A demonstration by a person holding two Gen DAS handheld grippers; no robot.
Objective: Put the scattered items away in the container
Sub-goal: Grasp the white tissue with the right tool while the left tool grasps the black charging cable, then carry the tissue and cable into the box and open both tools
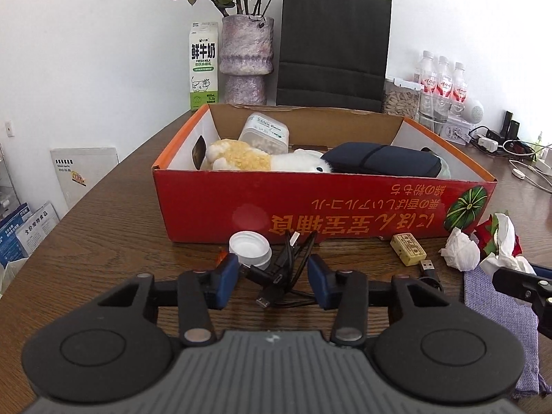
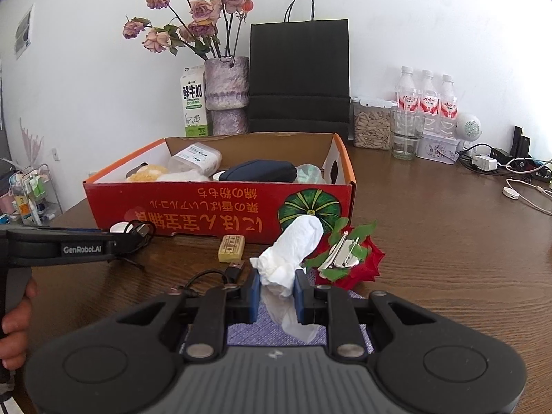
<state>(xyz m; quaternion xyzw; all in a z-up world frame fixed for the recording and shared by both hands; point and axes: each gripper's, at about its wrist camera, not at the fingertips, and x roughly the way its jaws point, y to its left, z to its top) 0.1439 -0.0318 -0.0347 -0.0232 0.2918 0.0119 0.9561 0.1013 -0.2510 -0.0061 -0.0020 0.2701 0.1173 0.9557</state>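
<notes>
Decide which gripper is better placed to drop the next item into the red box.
Probably the right gripper: its fingers already pinch the white tissue, just before the red box. The left gripper is open around a black cable, not yet gripping.

**Inspector A:** Back row against the wall?

**Inspector B:** A milk carton stands just left of a mottled purple vase holding dried roses. A black paper bag stands upright to the vase's right.

**Inspector A:** Further right?

**Inspector B:** A clear lidded jar of seeds, an empty glass beside it, three water bottles behind, a patterned tin, and a small white round device. Chargers and cables lie at the far right of the wooden bench.
</notes>
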